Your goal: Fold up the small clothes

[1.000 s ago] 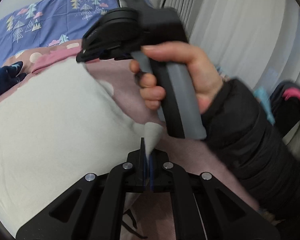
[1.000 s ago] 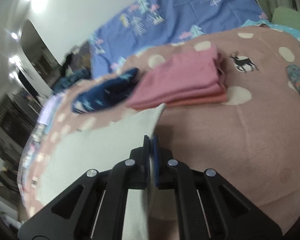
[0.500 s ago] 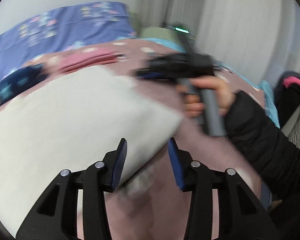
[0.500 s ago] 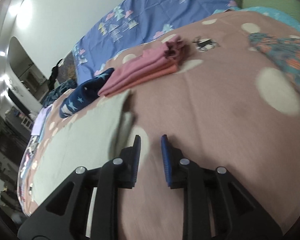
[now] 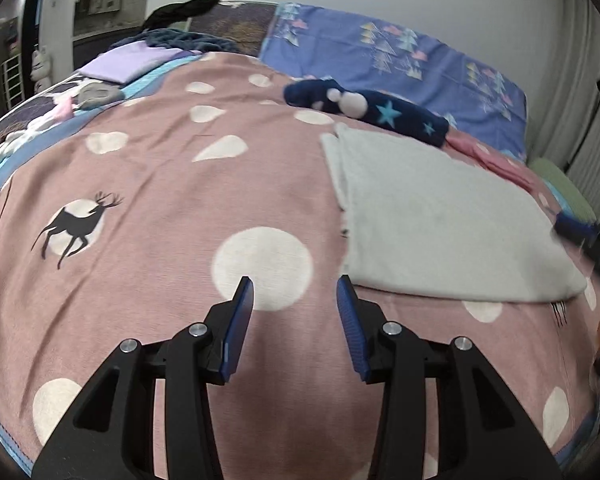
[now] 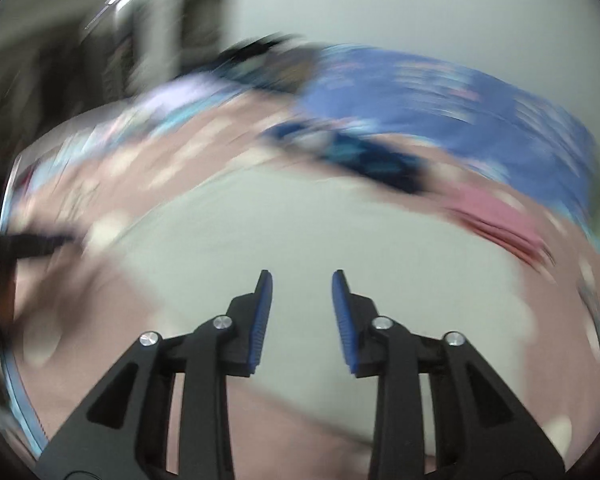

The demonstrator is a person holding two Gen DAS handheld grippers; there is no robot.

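Two grippers: both empty over the pale grey cloth (image 5: 440, 220)
Left gripper (image 5: 294, 286): jaws apart, nothing between them, just off the cloth's near left corner
Right gripper (image 6: 302, 278): jaws opening, above the cloth (view badly blurred)
Cloth: folded flat on the pink blanket (image 5: 160, 208), navy star garment (image 5: 380, 110) beyond it
Next fold: I'd pinch both layers at the corner, keeping edges aligned

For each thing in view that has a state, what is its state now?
Grey cloth: folded, flat on the blanket, not held.
Left claw: open, empty.
Right claw: opening, nothing between the pads.
Pink clothes: folded, stacked.
Navy star garment: lying beside the cloth.
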